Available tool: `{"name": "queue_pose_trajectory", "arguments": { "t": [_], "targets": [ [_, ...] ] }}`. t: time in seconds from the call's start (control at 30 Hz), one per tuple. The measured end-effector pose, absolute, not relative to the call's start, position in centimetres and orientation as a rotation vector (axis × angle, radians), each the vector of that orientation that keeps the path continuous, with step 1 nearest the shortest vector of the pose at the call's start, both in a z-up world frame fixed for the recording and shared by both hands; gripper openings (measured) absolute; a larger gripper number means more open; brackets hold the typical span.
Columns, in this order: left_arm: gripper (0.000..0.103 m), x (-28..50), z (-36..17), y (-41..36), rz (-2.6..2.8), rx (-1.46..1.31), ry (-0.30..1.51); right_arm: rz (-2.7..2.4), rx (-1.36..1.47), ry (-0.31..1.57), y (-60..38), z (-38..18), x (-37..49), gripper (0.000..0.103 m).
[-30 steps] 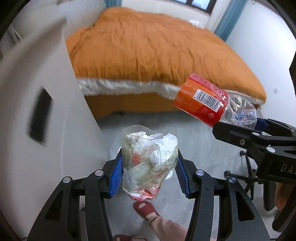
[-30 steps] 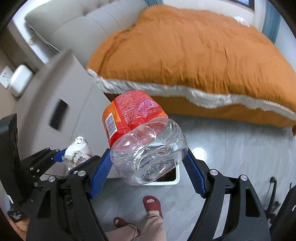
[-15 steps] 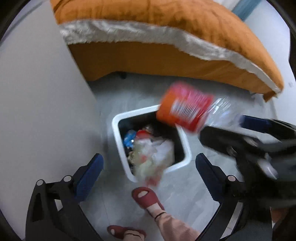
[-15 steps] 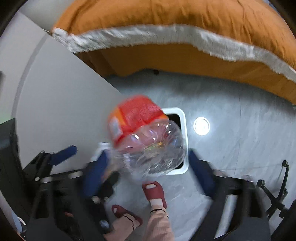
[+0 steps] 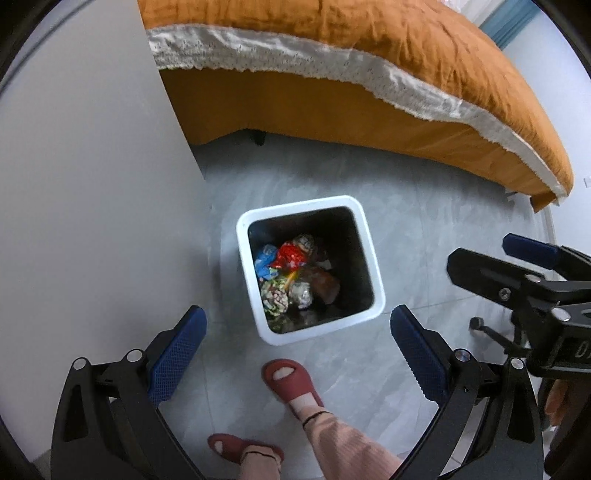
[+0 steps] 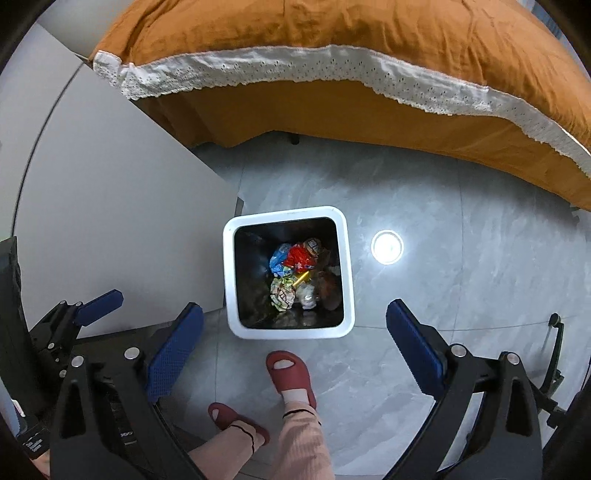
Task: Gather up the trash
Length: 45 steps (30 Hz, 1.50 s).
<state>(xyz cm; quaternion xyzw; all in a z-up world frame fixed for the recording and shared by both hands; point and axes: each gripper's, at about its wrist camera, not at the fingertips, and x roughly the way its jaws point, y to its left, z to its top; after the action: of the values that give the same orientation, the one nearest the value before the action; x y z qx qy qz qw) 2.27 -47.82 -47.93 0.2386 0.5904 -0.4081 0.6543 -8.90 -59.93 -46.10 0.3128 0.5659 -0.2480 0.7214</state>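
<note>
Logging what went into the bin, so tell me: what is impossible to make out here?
- Bottom of the trash bin, both views: dark walls and piled wrappers hide any items below.
- Brown lump, left view: too dim to identify.
- Wrapper print, both views: too small.
- Under the bed: shadowed.

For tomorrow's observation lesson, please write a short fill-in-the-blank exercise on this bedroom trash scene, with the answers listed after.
1. The trash bin stands on the grey ____.
2. The jaws of the left gripper and right gripper stand wide ____.
3. The bin's rim is coloured ____.
4. The bed cover behind the bin is coloured ____.

Answers: floor; open; white; orange
</note>
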Motion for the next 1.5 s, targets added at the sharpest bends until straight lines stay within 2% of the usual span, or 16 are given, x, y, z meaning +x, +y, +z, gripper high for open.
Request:
{"name": "queue_pose_trajectory", "arguments": {
  "t": [0.27,0.4,0.63,0.83,1.1,1.5],
  "targets": [
    [0.098,0.8,-39.4,-46.9,-0.963,0.474,1.25,-0.579,0.612,1.162,-58.0,-38.5,-10.0,0.098],
    [0.098,0.1,-33.2,-46.5,-0.963,0.456,1.141,-0.607,0.466,1.042,-56.4,-31.6,-10.4,0.098],
    [0.098,0.4,-22.5,-44.2,-0.887,0.356,0.946,-0.582,0.406,0.847,-55.9,-22.5,-10.6,0.098],
    [0.098,2.1,-16.1,-39.6,-0.755,0.321,0.806,-0.534,0.262,0.684,-53.1,-15.7,-9.1,0.098],
    [0.098,4.2,-11.6,-30.3,-0.565,0.21,0.726,-0.331,0.217,0.584,-46.9,-11.3,-5.5,0.098],
    [0.098,4.6,-8.5,-13.9,-0.305,-0.008,0.697,-0.072,0.034,0.479,-33.9,-6.5,-0.6,0.098]
  ]
}}
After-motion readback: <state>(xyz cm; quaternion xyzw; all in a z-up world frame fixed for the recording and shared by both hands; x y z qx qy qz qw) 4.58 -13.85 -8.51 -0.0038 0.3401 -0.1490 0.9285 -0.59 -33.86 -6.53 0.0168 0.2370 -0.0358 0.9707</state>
